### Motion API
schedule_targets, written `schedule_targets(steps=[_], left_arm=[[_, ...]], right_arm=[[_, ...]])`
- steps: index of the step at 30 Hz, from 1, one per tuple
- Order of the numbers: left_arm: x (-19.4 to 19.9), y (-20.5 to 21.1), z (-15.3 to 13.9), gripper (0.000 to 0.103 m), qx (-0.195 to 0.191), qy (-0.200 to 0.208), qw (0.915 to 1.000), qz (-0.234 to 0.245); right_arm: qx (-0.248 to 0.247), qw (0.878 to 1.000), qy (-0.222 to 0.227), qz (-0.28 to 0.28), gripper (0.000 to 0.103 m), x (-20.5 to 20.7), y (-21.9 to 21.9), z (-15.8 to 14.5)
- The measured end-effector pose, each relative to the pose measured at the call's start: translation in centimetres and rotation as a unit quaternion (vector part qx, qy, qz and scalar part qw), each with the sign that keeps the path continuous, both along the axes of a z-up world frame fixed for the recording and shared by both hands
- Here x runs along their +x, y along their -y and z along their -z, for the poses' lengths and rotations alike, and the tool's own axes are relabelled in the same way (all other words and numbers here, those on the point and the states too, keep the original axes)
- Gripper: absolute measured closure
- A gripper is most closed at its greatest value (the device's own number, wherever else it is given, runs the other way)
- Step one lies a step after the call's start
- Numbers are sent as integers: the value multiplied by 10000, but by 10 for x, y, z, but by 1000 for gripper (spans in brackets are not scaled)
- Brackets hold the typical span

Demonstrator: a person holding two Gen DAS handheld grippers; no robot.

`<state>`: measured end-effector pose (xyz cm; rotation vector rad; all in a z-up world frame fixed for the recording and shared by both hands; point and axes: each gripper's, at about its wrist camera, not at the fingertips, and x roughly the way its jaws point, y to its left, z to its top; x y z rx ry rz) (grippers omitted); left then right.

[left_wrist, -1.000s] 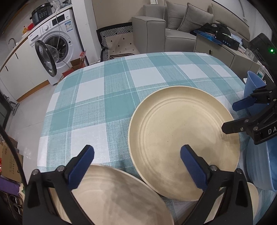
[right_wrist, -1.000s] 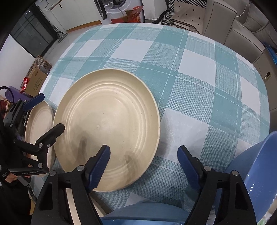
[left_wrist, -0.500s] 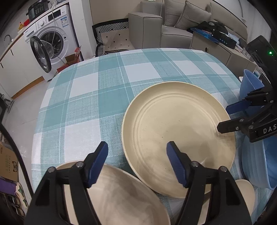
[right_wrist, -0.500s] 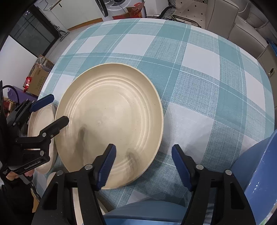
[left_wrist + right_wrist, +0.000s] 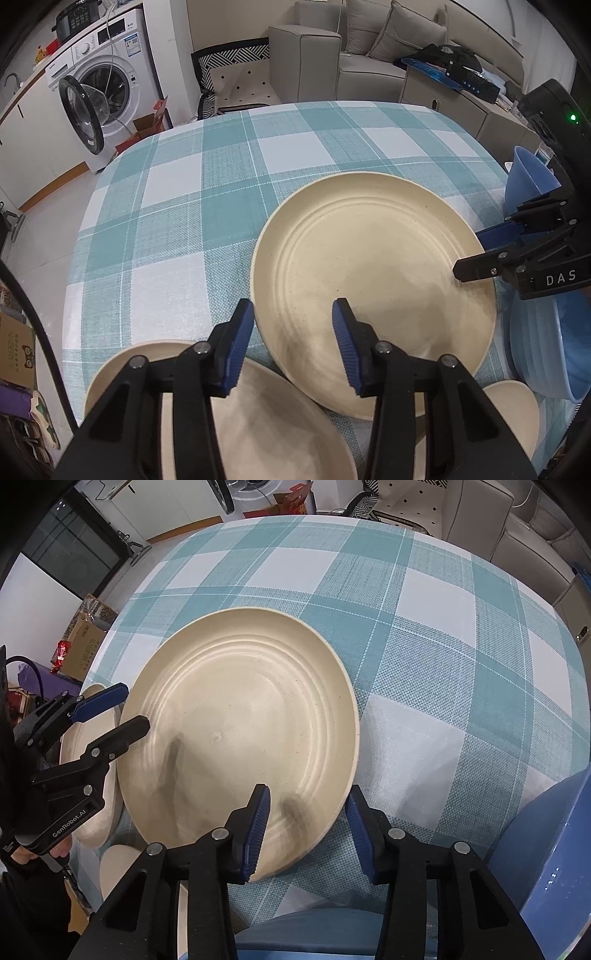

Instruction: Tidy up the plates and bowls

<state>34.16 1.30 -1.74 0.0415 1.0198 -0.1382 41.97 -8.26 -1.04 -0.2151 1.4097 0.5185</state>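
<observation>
Big cream plate [image 5: 373, 295] sits flat on the teal-and-white checked tablecloth [image 5: 192, 206], near edge of the table. Left gripper [image 5: 293, 345] straddles the plate's left near rim, jaws closing, one blue pad outside the rim and one over the plate; pads apart, not yet pressing. Right gripper [image 5: 306, 829] straddles the plate's right near rim, jaws also closing, rim between the pads, not clamped. Second cream plate [image 5: 258, 417] lies under the left gripper, at the near left, just beside the big one. Small cream dish [image 5: 517, 410] at the near edge. Blue bowl [image 5: 539, 350] right of the big plate, another blue bowl [image 5: 528, 177] further back. Washing machine [image 5: 107, 85] and sofa [image 5: 354, 48] beyond the table.
</observation>
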Motion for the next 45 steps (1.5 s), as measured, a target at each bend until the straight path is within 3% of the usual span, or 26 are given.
schedule_targets(steps=[4,8,18,30,42,45], left_arm=[[0,0,-2,65,-112,-14,9999,50],[-1,3,-2,65,12,13,10000,55],[3,-8,12,65,-146,-222,9996,-46],[1,-14,3,65,-176,-37,9998,-13],[9,-6,16,65,-182,-371,9991,28],[9,-5,15,70,-161,-374,9992,9]], right_arm=[[-18,10000,12,30,63,1,1,1],[-40,10000,38,53,67,1,1,1],[-49,10000,57,23,67,1,1,1],[-31,10000,56,32,67,2,2,5],[15,10000,12,73,67,4,4,5],[3,9999,32,139,67,4,6,5]])
